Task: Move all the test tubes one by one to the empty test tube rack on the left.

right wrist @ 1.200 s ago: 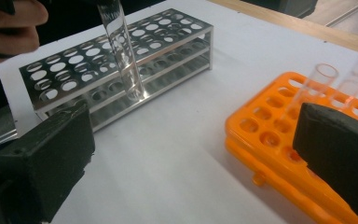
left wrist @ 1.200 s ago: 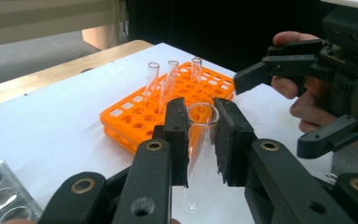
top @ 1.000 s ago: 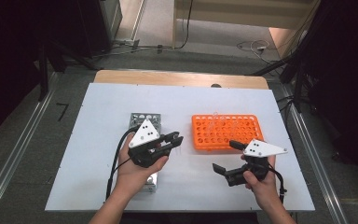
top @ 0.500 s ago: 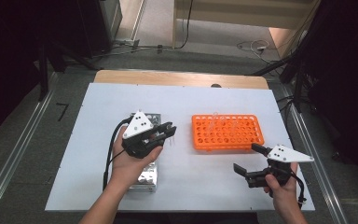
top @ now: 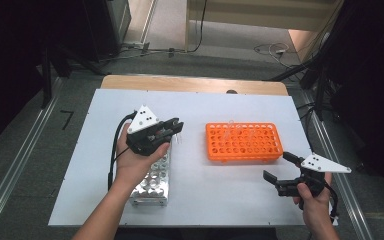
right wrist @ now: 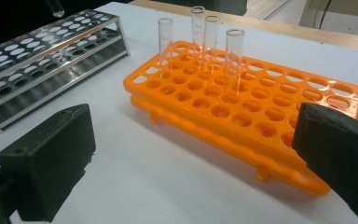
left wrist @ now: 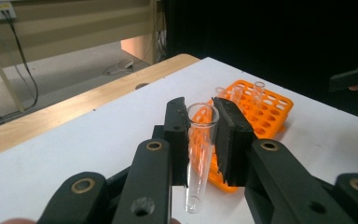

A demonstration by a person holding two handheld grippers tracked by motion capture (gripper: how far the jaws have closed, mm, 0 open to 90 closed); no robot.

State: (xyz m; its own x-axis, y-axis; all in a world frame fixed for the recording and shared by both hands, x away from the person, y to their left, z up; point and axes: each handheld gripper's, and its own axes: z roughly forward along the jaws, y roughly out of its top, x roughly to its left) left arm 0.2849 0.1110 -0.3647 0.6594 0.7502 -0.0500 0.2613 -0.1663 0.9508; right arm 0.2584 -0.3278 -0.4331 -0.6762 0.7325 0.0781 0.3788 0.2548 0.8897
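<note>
My left gripper (top: 176,129) is held above the far end of the metal tube rack (top: 152,182), shut on a clear empty test tube (left wrist: 199,154). In the left gripper view the tube stands upright between the two pads, its rim just above them. The orange plastic rack (top: 243,141) lies at table centre-right, with several clear tubes (right wrist: 204,32) upright in its far-left holes. My right gripper (top: 276,167) hovers open near the table's front right, just in front of the orange rack (right wrist: 261,116), with nothing between its pads.
The metal rack (right wrist: 42,56) lies left of the orange one, with bare white table (top: 215,190) between and in front of them. A wooden strip (top: 195,84) borders the far edge. The left gripper's black cable (top: 114,150) loops beside the left wrist.
The left gripper has moved up and away from the person over the metal rack. The right gripper has drawn back to the right, off the orange rack's near edge.
</note>
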